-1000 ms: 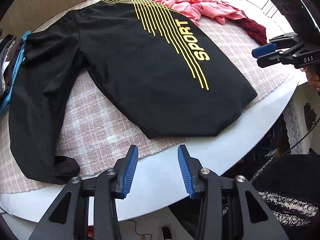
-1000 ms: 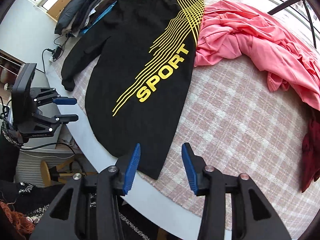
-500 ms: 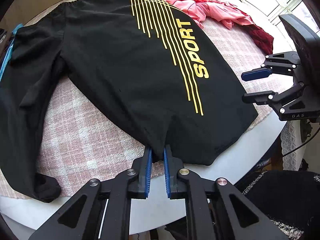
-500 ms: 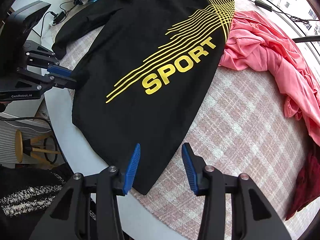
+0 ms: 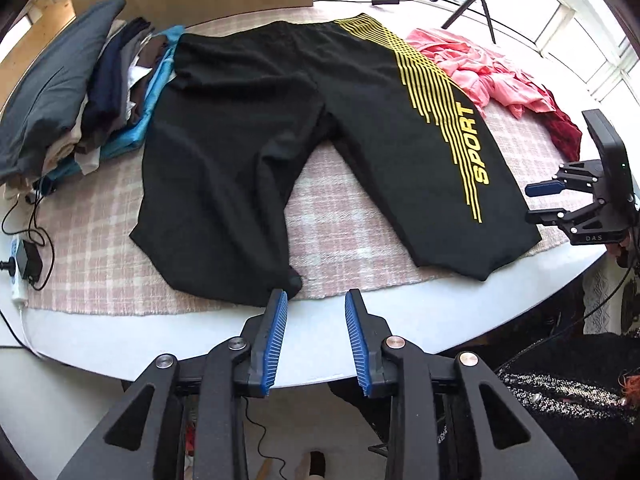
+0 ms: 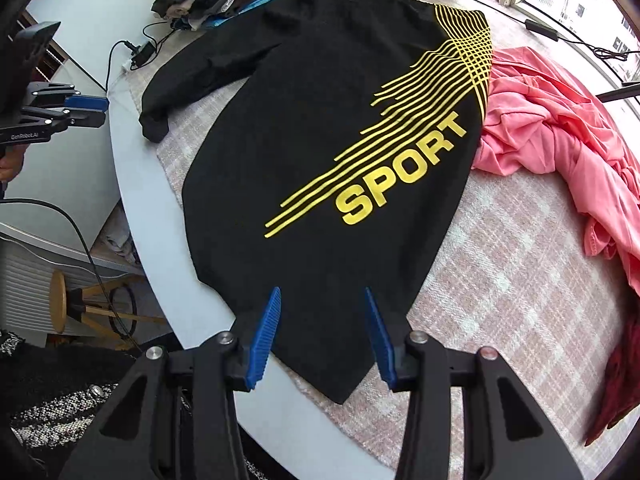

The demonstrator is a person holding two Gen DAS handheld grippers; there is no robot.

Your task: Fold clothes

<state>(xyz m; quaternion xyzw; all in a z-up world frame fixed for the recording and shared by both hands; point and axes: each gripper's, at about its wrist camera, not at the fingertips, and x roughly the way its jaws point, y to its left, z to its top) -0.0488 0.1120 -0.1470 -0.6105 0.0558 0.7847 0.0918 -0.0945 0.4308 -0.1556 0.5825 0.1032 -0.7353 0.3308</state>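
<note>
Black sport shorts [image 5: 248,128] with yellow stripes and the word SPORT lie flat on the pink plaid cloth [image 5: 332,220], both legs spread apart. They also show in the right wrist view [image 6: 320,152]. My left gripper [image 5: 315,300] is open and empty, just in front of the hem of the left leg. My right gripper [image 6: 320,300] is open, its jaws either side of the hem of the striped leg, holding nothing. Each gripper shows in the other's view: the right one [image 5: 540,202], the left one [image 6: 98,112].
A stack of folded clothes [image 5: 80,100] sits at the table's far left. A pink garment [image 5: 480,68] and a dark red one [image 5: 564,136] lie at the far right. A charger and cables [image 5: 28,264] rest at the left edge. A tripod [image 5: 480,4] stands behind.
My left gripper, shut on the shorts' hem half a second ago, has opened and let go, and has drawn back. The shorts' left leg now lies spread out. My right gripper has moved closer over the striped leg's hem.
</note>
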